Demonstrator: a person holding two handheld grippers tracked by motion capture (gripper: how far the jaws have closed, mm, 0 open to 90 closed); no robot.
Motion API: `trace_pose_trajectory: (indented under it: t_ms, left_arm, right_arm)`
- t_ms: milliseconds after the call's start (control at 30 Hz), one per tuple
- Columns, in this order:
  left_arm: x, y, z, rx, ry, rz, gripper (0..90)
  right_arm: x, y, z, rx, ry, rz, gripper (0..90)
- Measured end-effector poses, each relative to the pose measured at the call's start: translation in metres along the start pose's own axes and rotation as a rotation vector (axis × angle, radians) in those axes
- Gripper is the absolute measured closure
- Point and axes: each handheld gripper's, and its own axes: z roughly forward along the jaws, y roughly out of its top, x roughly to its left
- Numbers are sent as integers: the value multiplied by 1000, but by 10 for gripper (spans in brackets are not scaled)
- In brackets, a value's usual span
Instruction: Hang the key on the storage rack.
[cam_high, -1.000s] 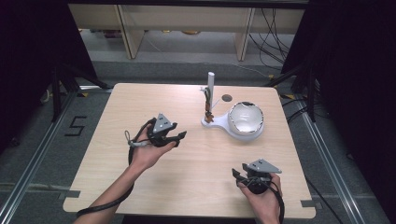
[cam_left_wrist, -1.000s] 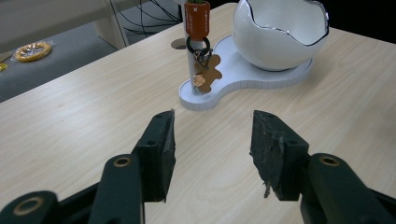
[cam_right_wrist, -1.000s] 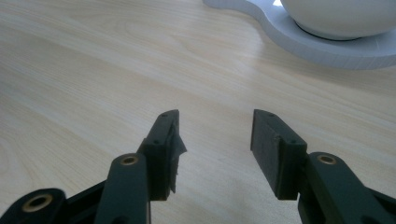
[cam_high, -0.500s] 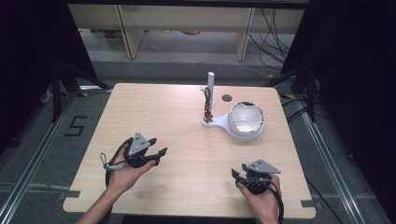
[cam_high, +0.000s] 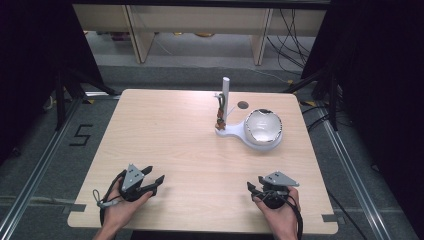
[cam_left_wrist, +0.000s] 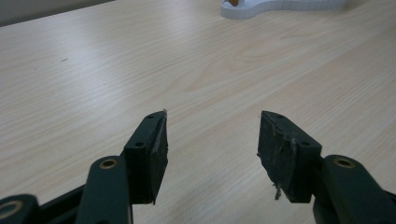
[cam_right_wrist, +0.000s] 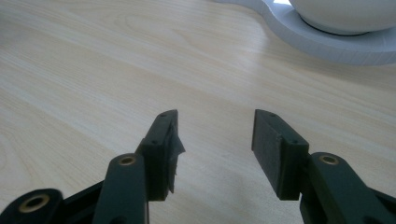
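On the counter (cam_high: 175, 130) are one white stand (cam_high: 231, 131), one white bowl (cam_high: 263, 128) and two grippers, left (cam_high: 151, 183) and right (cam_high: 256, 190).

The high view looks down on the whole tabletop (cam_high: 175, 135); both gripper views skim low across it, sharing the white stand (cam_right_wrist: 327, 44) ahead.

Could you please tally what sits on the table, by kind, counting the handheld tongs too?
Black tongs: 2, left and right, both open and empty
White bowl: 1
White stand with upright post: 1
Total: 4
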Motion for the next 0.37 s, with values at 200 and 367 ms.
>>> trace_pose_trajectory:
  t_ms: [200, 367]
  left_arm:
    - [-2, -6, -2, -15, 7, 6, 409]
    - [-4, -5, 0, -4, 13, 15, 398]
  right_arm:
    - [1, -1, 2, 7, 26, 11, 517]
    - [0, -1, 1, -4, 19, 19, 516]
